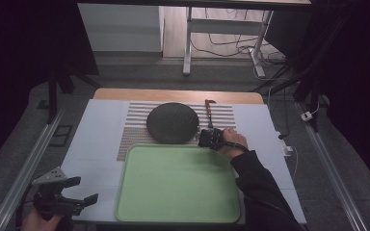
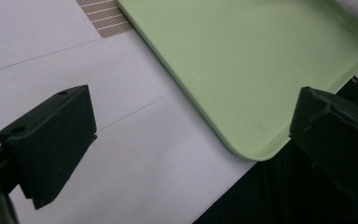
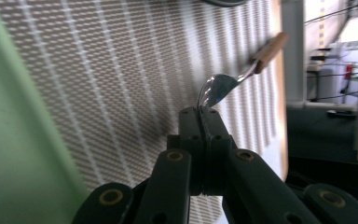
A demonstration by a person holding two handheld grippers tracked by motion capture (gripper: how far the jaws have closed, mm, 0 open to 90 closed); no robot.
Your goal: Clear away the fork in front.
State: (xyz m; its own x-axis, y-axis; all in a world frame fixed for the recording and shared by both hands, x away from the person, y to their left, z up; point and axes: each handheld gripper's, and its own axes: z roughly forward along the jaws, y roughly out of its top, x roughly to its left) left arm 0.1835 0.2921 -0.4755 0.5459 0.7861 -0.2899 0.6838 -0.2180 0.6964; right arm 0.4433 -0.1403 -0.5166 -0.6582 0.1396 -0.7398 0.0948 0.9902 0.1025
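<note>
- One fork, at the tray's one o'clock, pinched at its tines by the right gripper.
- One green tray; one dark round plate at its twelve o'clock.
- Left gripper spread, empty.

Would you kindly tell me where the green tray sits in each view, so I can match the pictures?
High view: tray at bottom centre, nearest the person.
Left gripper view: tray at upper right, its rounded corner between the jaws.
Right gripper view: tray is a blurred green strip along the left edge.
Shared landmark: the striped mat bordering the tray.

Plate behind tray, on placemat
</note>
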